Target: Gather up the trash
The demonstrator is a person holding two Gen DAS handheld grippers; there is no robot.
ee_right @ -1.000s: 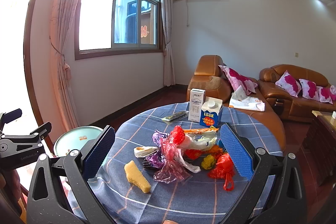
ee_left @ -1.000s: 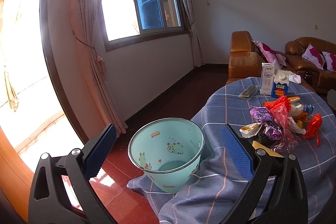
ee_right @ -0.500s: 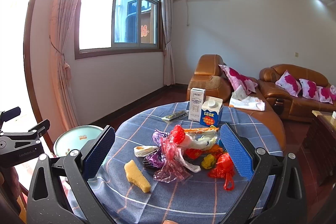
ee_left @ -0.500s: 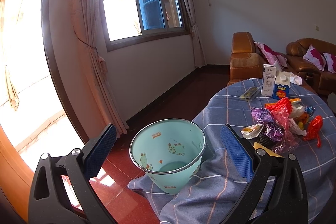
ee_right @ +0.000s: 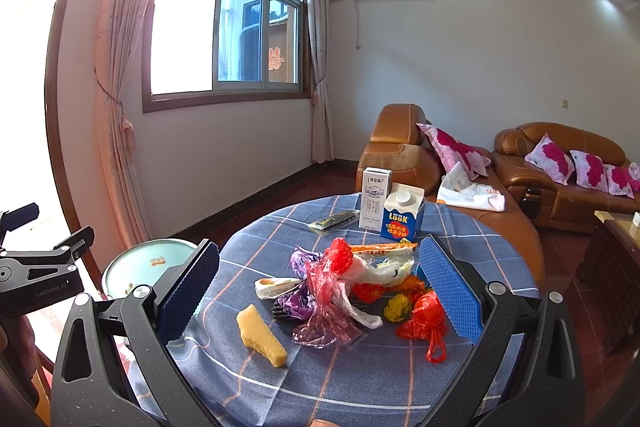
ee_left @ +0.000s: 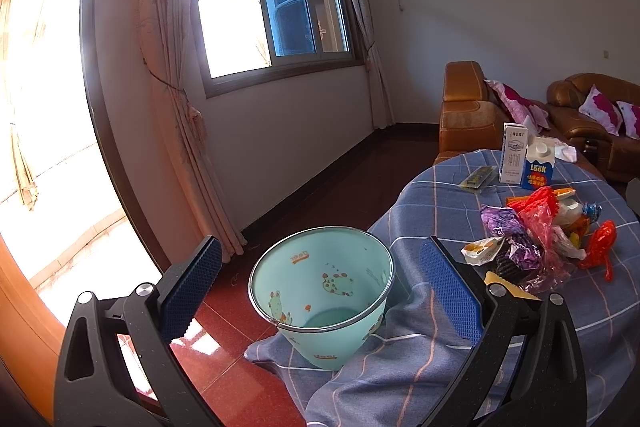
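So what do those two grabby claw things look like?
Both look the same. The left gripper and the right gripper each have a black, speckled plastic frame shaped like a wide V, with silver screws at the joints. The jaws carry flat blue pads covered in tiny bumps. Seen from the right wrist camera, the left gripper's black side shows faint grey lettering. No cables show.

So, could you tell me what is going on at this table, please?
A person holds a gripper in each hand to clear trash. The left gripper is open, aimed at the empty mint bin beside the table. The right gripper is open above the pile of wrappers and a yellow sponge. Nothing is picked up yet.
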